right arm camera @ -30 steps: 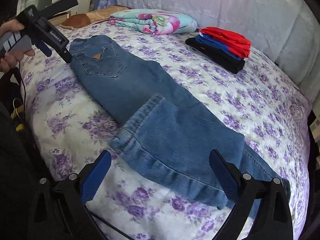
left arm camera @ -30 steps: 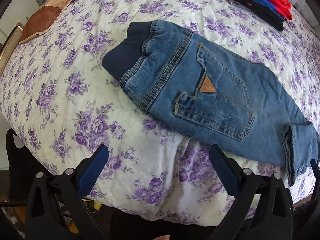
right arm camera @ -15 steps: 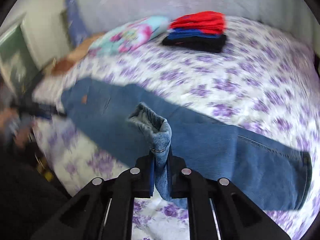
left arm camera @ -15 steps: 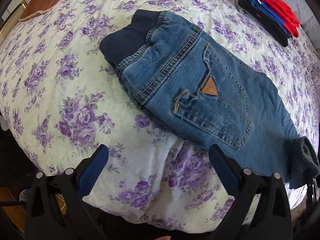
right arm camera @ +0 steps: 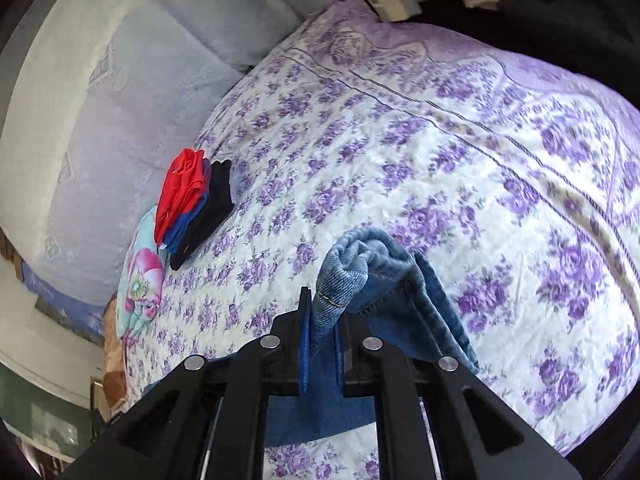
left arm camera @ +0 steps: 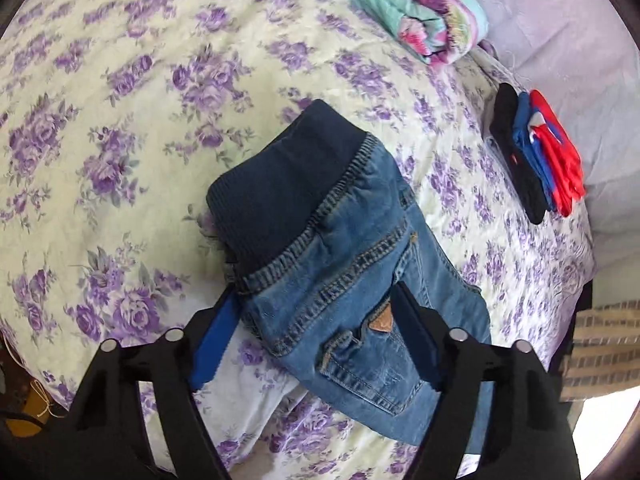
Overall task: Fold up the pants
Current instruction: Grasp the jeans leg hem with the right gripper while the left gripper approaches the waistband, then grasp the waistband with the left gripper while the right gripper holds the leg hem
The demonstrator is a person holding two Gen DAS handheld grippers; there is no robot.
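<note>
- Denim jeans (left arm camera: 360, 280) are lying on the flowered bedspread (left arm camera: 120, 128), the dark ribbed waistband (left arm camera: 276, 196) pointing up and left in the left view, the long axis running down and right toward the bed's near edge.
- Left tongs (left arm camera: 316, 344) are hovering wide open – one finger beside the waistband seam, the other over the back pocket (left arm camera: 368, 364) – gripping nothing.
- Right tongs (right arm camera: 322, 344) are pinching shut on a bunched leg hem (right arm camera: 348, 276), holding it above the bedspread (right arm camera: 480, 140).
- Folded clothes (right arm camera: 192, 208) – red, blue, black – are sitting well apart from the jeans, beside a rolled floral blanket (left arm camera: 404, 12) and a pale padded headboard (right arm camera: 100, 92).
</note>
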